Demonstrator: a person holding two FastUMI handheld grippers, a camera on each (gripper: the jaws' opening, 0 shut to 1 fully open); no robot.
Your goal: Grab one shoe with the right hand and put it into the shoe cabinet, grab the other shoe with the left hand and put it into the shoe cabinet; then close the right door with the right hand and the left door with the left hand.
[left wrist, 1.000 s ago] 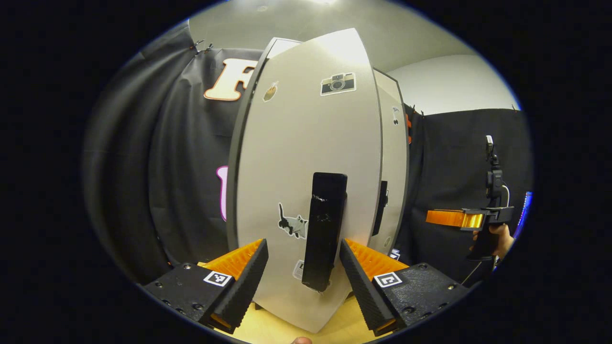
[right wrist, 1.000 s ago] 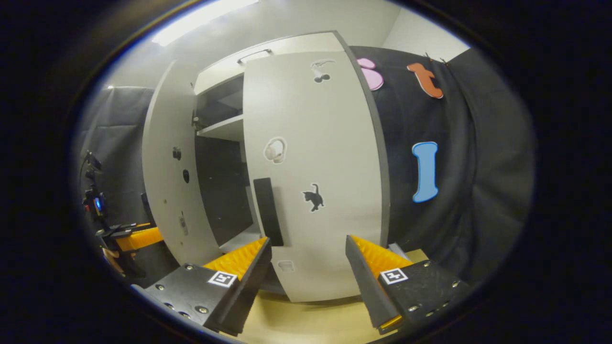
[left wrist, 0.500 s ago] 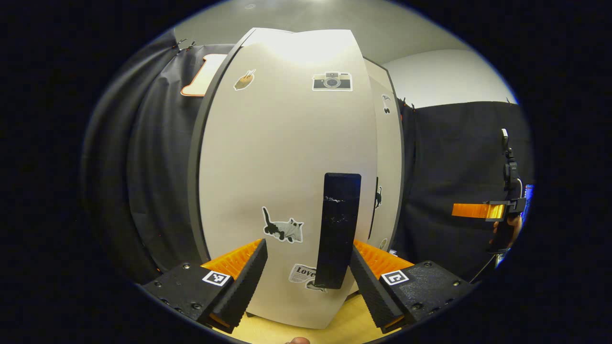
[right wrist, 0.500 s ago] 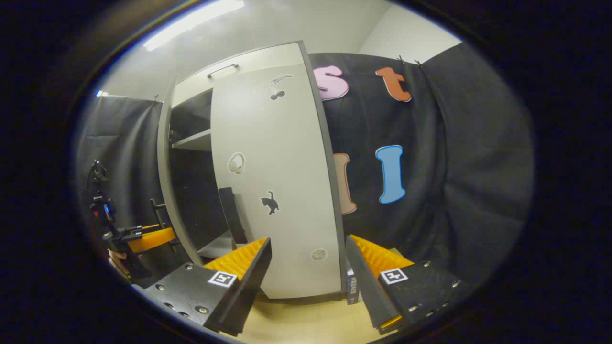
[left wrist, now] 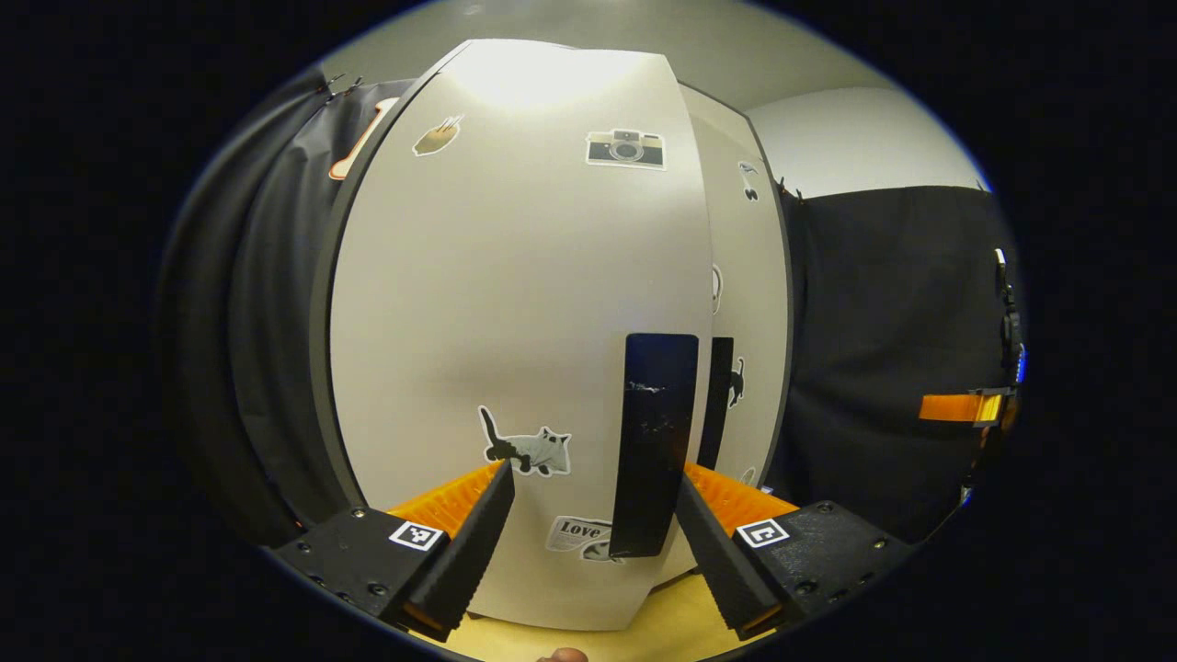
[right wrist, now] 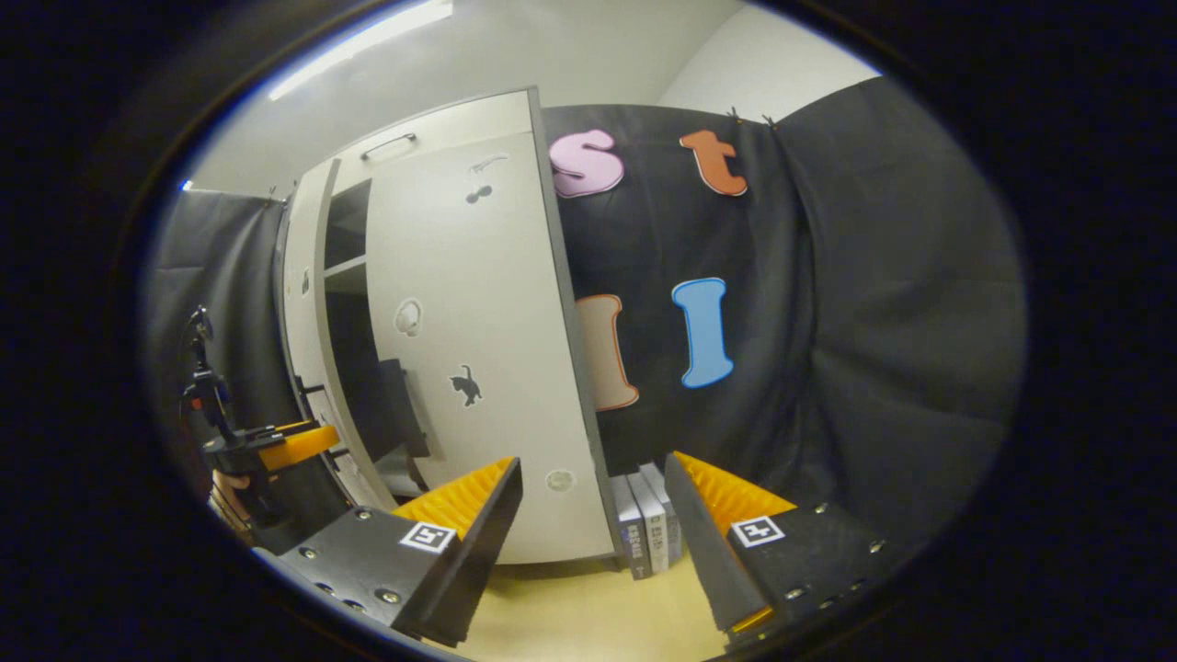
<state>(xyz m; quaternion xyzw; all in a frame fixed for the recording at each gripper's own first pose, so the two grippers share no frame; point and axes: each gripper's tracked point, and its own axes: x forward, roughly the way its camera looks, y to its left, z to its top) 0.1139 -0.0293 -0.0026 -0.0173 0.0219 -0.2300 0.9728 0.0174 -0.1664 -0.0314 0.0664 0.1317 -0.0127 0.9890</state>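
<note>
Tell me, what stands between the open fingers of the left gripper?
In the left gripper view, the left door's black handle stands between the left gripper's open fingers.

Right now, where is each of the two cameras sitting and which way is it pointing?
Left gripper view: rides the left gripper, facing the cabinet's left door and its black handle; own fingers at the bottom.
Right gripper view: rides the right gripper, facing the right door at an angle, books beside the cabinet; own fingers at the bottom.
Shared: the cabinet and both doors; each view shows the other gripper at its edge.
</note>
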